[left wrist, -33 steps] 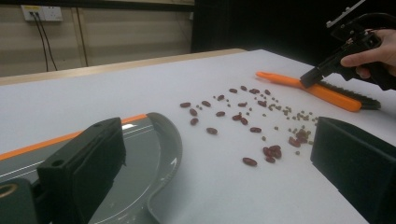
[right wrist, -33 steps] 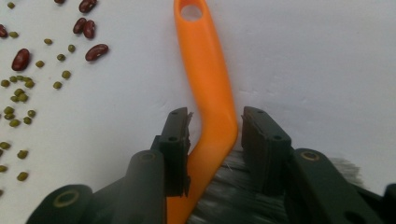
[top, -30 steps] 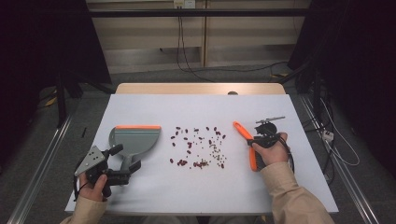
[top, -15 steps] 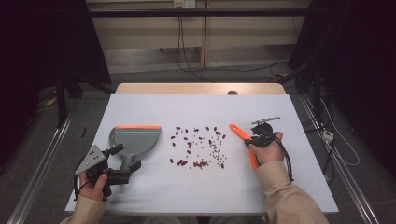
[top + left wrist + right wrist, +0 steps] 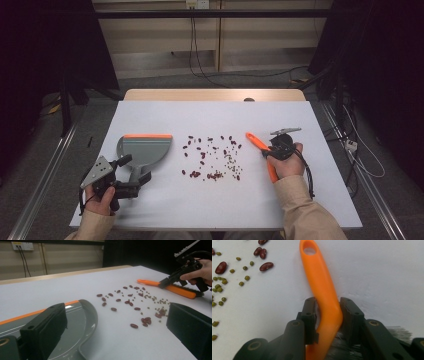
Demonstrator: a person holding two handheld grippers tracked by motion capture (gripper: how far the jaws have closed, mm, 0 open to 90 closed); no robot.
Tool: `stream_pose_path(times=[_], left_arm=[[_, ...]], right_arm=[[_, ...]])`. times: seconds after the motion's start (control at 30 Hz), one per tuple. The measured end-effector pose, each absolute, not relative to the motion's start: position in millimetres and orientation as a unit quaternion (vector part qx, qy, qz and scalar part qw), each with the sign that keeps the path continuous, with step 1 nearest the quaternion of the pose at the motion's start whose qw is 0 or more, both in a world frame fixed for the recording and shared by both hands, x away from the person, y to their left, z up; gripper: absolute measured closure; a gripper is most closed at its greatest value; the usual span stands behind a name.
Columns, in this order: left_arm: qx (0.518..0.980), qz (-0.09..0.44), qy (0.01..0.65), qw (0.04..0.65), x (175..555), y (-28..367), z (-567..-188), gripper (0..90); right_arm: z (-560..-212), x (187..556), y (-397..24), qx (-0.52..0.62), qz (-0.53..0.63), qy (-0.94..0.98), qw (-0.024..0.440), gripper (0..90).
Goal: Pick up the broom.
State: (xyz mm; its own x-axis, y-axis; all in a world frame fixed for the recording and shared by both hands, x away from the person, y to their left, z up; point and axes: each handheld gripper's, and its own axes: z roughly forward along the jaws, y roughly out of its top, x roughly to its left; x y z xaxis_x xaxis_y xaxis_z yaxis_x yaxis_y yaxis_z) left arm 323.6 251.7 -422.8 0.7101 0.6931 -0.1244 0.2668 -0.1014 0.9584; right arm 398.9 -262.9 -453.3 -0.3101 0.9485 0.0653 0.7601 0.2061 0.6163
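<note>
- Right gripper [image 5: 272, 148] clamps the orange brush [image 5: 323, 290] handle, beside the scattered beans [image 5: 212, 156].
- Left gripper [image 5: 134, 169] gapes open at the dustpan [image 5: 142, 150], near the table [image 5: 310, 200] edge.

no readable text, labels, brands, numbers or signs on anything in view

Scattered beans [image 5: 212, 157] block the table's [image 5: 300, 200] middle between dustpan [image 5: 141, 151] and orange brush [image 5: 263, 153]; the far and near strips lie open.
</note>
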Motion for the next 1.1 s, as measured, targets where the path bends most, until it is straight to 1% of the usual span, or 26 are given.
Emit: stream_pose_path(times=[0.13,0.27,0.4,0.77,1.1], left_arm=[[0.719,0.186,0.333,0.581,323.2,251.9,-422.3,2.8],[0.718,0.190,0.332,0.581,322.3,251.4,-421.0,2.8],[0.718,0.191,0.333,0.581,322.3,251.4,-421.3,2.8],[0.719,0.191,0.333,0.580,322.0,251.3,-421.3,2.8],[0.718,0.190,0.335,0.580,322.6,251.9,-421.9,2.8]], right_arm=[[-451.3,400.9,-262.7,0.574,0.277,0.754,0.157,67.9],[-450.5,400.5,-261.1,0.576,0.275,0.753,0.162,68.5],[-449.3,402.6,-267.5,0.584,0.290,0.745,0.140,69.4],[-445.9,403.5,-267.0,0.582,0.287,0.748,0.140,70.6],[-444.4,403.6,-265.7,0.570,0.287,0.755,0.149,71.3]])
